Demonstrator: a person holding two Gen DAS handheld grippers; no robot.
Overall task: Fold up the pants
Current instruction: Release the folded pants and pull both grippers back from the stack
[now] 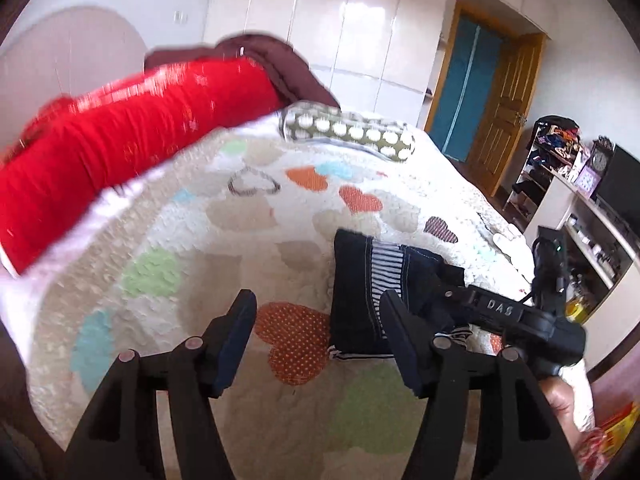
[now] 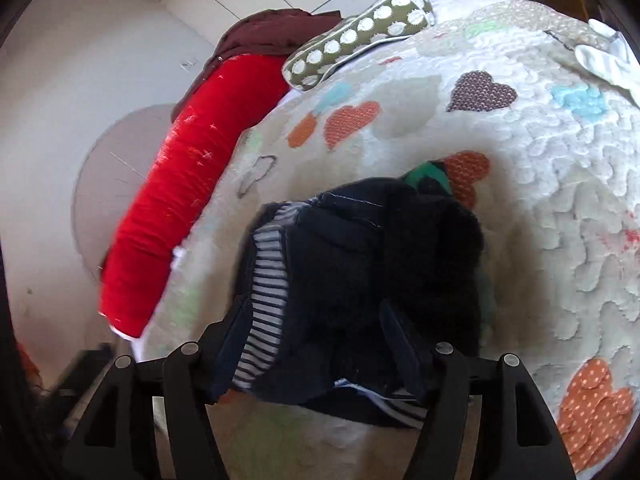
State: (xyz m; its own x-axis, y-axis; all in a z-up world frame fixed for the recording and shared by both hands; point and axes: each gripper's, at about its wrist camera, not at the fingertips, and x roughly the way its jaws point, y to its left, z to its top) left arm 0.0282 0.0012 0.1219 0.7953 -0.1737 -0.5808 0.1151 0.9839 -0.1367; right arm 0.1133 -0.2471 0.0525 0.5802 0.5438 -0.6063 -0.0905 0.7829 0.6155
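The pants (image 1: 360,292) are dark navy with a striped lining, folded into a small bundle on the heart-patterned quilt (image 1: 240,240). My left gripper (image 1: 320,340) is open and empty, just left of the bundle. My right gripper (image 2: 312,348) has the pants (image 2: 340,280) bunched between its fingers, which stand wide apart around the cloth. In the left wrist view the right gripper (image 1: 452,300) reaches in from the right onto the bundle's near right corner.
A red bolster (image 1: 120,140) and a brown cloth (image 1: 272,64) lie at the bed's head, with a dotted green pillow (image 1: 348,132) beside them. A white shelf unit (image 1: 580,232) and a wooden door (image 1: 504,120) stand beyond the bed's right edge.
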